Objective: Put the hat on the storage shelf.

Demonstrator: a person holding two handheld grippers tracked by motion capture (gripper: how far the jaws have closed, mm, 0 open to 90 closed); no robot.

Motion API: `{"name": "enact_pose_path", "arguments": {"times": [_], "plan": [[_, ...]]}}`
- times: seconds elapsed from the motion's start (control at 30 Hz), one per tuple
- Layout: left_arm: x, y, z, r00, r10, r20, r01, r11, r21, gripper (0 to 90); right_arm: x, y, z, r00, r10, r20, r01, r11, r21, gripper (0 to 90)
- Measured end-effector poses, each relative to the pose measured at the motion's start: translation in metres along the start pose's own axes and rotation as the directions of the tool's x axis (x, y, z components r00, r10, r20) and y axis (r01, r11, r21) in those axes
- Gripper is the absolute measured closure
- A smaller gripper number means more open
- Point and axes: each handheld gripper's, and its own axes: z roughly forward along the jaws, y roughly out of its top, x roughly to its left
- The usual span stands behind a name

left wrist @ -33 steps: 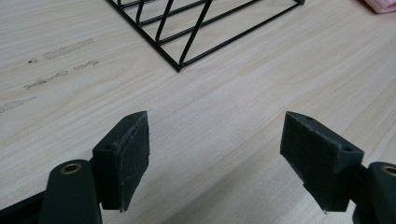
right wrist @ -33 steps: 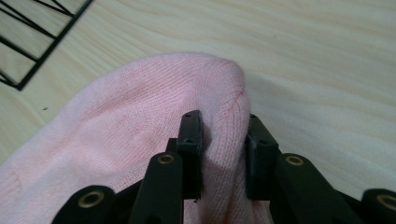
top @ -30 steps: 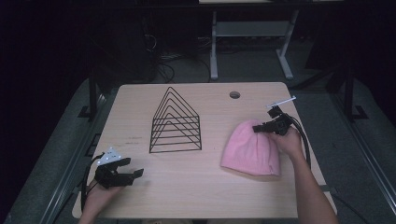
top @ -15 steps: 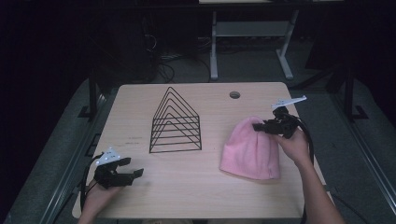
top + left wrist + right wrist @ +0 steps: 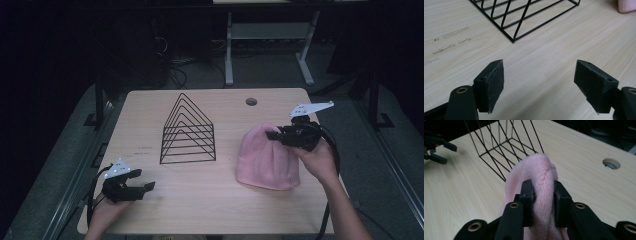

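Right gripper [image 5: 274, 135] has the pink beanie [image 5: 267, 157] pinched at its crown. In the right gripper view the jaws are nearly closed, with a fold of knit [image 5: 544, 192] bunched between them. The grip looks solid, fabric fills the gap.

The beanie sits on the right half of the table [image 5: 210, 210], near the right edge. The crown end is raised in the jaws, while the brim end lies flat toward the near edge. The wire rack [image 5: 188, 131] stands mid-table, left of the beanie and apart from it. A cable hole [image 5: 251, 101] is near the far edge.

Left gripper [image 5: 142, 187] rests at the near-left corner, jaws wide apart, holding nothing. Bare wood shows between its pads [image 5: 491, 83].

My read is that this is the start of a lift of the beanie, possibly heading for the rack.

To do it well:
- Keep the pinch tight. Knit stretches and can creep out under its own weight.
- Lift straight up until the brim clears the table, then traverse. Dragging will fold it under.
- If it goes onto the rack, approach from above the apex, since the wires will snag loose knit on a side approach.
- The brim hangs closed from a one-point hold. The left gripper is free, so bring it in to catch the brim edge and spread the opening.
- Watch the right cable near the table edge.
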Motion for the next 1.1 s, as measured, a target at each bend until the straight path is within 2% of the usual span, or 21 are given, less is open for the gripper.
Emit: {"name": "enact_pose_path", "arguments": {"times": [0.43, 0.67, 1.1], "plan": [[0.001, -0.001, 0.0, 0.9999, -0.011, 0.004, 0.011, 0.9999, -0.008, 23.6, 0.029, 0.037, -0.021, 0.9969, -0.079, -0.004, 0.079, 0.995, -0.055, 73.3], [0.001, 0.0, 0.001, 0.9998, -0.005, 0.02, 0.005, 1.0, -0.008, 23.7, 0.037, 0.055, -0.032, 0.9929, -0.119, -0.007, 0.118, 0.989, -0.09, 73.3], [-0.008, 0.007, -0.001, 0.9977, 0.011, 0.067, -0.008, 0.9992, -0.039, 24.1, 0.048, 0.081, -0.038, 0.9847, -0.171, -0.034, 0.165, 0.978, -0.126, 73.1]]}}
